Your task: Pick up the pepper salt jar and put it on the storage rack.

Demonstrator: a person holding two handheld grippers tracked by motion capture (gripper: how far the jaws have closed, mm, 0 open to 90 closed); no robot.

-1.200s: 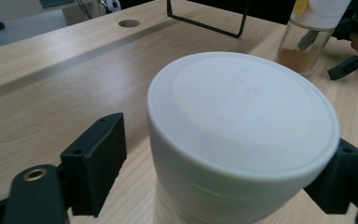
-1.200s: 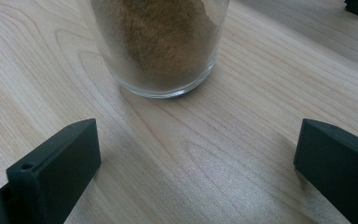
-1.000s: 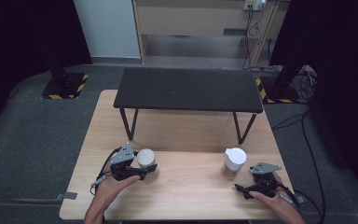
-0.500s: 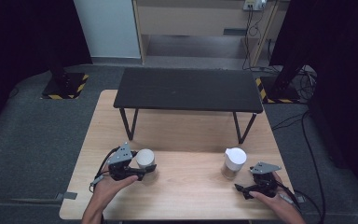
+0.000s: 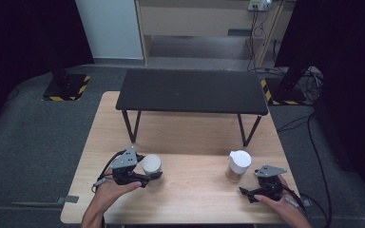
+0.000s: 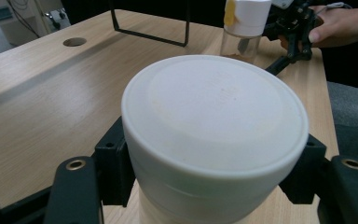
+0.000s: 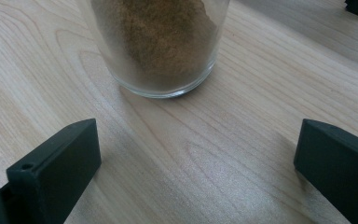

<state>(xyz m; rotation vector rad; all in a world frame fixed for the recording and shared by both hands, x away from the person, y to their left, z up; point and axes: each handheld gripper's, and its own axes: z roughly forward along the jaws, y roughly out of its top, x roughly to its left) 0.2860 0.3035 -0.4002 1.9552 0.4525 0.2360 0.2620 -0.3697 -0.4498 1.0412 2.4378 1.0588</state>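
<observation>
Left gripper [image 5: 147, 178] clamped on the white-lidded jar [image 5: 151, 165], pads pressing its sides. Right gripper [image 5: 247, 193] spread wide, empty, just short of the glass jar [image 5: 237, 166] of brown powder

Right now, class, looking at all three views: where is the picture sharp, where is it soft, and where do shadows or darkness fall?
High view: even light on the pale wooden table, black surroundings. Left gripper view: the round white lidded container is close and slightly soft. Right gripper view: the clear glass jar of brown powder casts a soft shadow on crisp wood grain.
</observation>
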